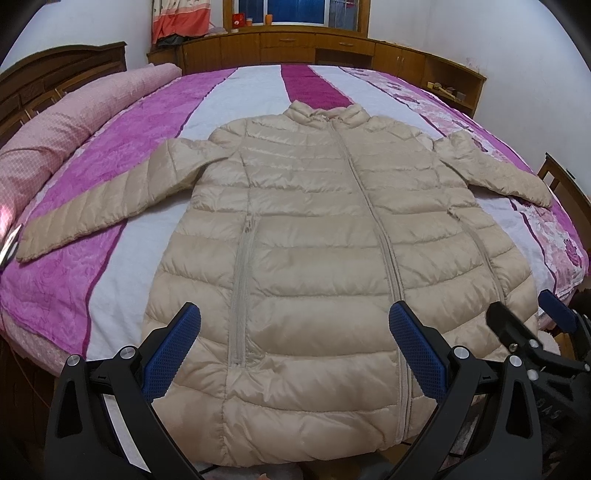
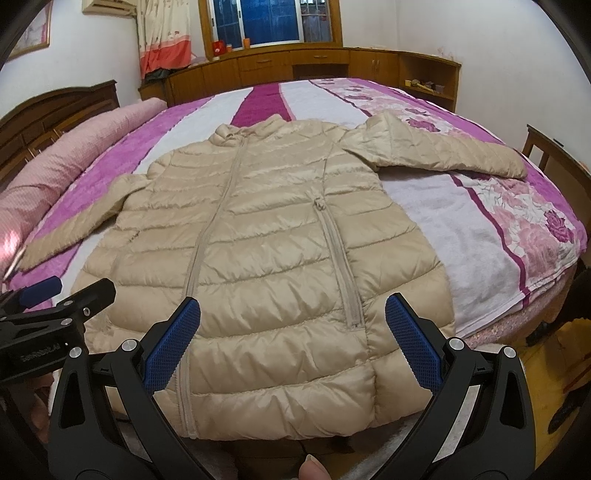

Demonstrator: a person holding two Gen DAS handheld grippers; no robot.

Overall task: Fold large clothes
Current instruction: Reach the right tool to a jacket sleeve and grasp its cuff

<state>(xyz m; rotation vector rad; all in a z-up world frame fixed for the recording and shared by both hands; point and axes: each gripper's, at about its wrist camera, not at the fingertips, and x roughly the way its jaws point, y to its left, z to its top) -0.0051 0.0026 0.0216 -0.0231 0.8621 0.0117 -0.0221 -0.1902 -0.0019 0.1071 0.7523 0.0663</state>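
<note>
Presently observed: beige puffer jacket [image 1: 306,236] spread flat, front side up and zipped, across the middle of the frame on a bed with a pink, white and magenta striped bedspread [image 1: 122,184]. Collar toward the top of the frame, hem at the bottom edge near the cameras, both sleeves stretched outward to left and right. Left gripper [image 1: 294,350] at lower centre of the left wrist view, blue-padded jaws spread wide apart, poised above the lower part of the jacket, clamped on nothing. Right gripper [image 2: 293,347] at lower centre of the right wrist view, jaws likewise spread wide, nothing between them, positioned over the hem region beside a pocket zipper [image 2: 341,266]. Each gripper partly visible at the lower edge of the other's view. Rolled pink quilt [image 1: 70,125] along the left side of the frame against a dark wooden headboard [image 1: 55,70]. Wooden cabinets [image 1: 314,48] and a window [image 2: 269,22] across the top of the frame. Fingertip [image 2: 312,469] visible at bottom centre of the right wrist view.
</note>
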